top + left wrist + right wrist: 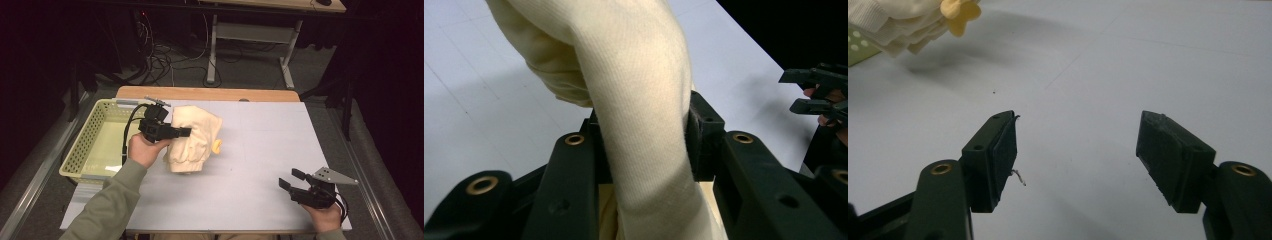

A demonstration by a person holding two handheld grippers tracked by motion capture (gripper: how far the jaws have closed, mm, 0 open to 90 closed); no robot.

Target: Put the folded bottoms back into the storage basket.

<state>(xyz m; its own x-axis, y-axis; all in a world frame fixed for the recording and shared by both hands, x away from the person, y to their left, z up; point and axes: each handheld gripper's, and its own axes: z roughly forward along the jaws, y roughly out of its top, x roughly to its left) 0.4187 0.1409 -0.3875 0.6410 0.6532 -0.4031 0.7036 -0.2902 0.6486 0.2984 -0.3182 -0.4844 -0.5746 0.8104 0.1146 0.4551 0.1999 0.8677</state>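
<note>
Right gripper (pixel 294 183) sits nearest the person at the table's near right corner, jaws spread wide with nothing between them, pointing left and away toward the cloth; bare pale grey table top (pixel 260 150) lies in the gap. Left gripper (pixel 181 132) is clamped on a thick fold of the cream knitted cotton garment (pixel 192 137); in the left gripper view the fabric (pixel 644 115) is pinched tight between both pads. The garment hangs bunched just right of the pale yellow perforated plastic basket (pixel 92 145), its long axis running near to far, lower end touching or just above the table, cannot tell. A small yellow flower-shaped piece (pixel 217 146) shows on its right side, facing the right gripper. Left hand is far nearer; right is well apart.
</note>
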